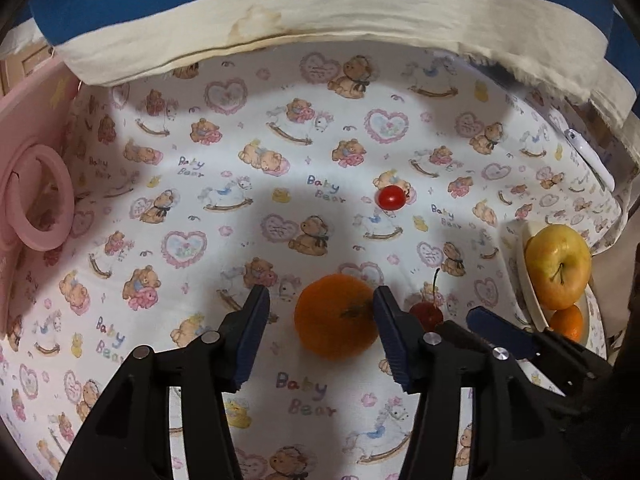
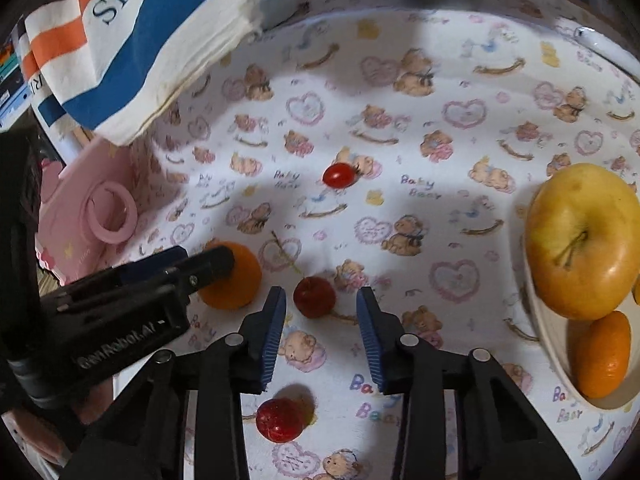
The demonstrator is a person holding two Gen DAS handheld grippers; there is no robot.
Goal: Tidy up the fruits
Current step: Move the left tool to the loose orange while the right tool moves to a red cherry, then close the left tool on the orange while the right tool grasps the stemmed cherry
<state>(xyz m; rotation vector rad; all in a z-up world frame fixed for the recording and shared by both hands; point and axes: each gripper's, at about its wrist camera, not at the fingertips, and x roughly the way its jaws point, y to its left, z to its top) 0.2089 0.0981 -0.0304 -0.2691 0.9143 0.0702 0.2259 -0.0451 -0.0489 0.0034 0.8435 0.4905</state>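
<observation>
A mandarin [image 1: 336, 316] lies on the bear-print cloth between the fingers of my left gripper [image 1: 320, 294]. The right pad is at its skin and the left pad stands clear, so the gripper is open. A dark red cherry [image 2: 314, 296] with a stem sits between the tips of my right gripper [image 2: 321, 293], which is open with a gap on both sides. Another red fruit [image 2: 280, 420] lies under that gripper. A cherry tomato [image 2: 339, 175] rests farther out. A cream bowl [image 2: 540, 320] on the right holds a yellow apple [image 2: 580, 240] and a second mandarin [image 2: 604, 354].
A pink toy case with a ring handle [image 1: 40, 208] stands at the left. A folded cream and blue cloth bag [image 1: 320, 12] lies along the back. A white pen-like object [image 1: 588, 156] sits at the far right edge. The two grippers stand close side by side.
</observation>
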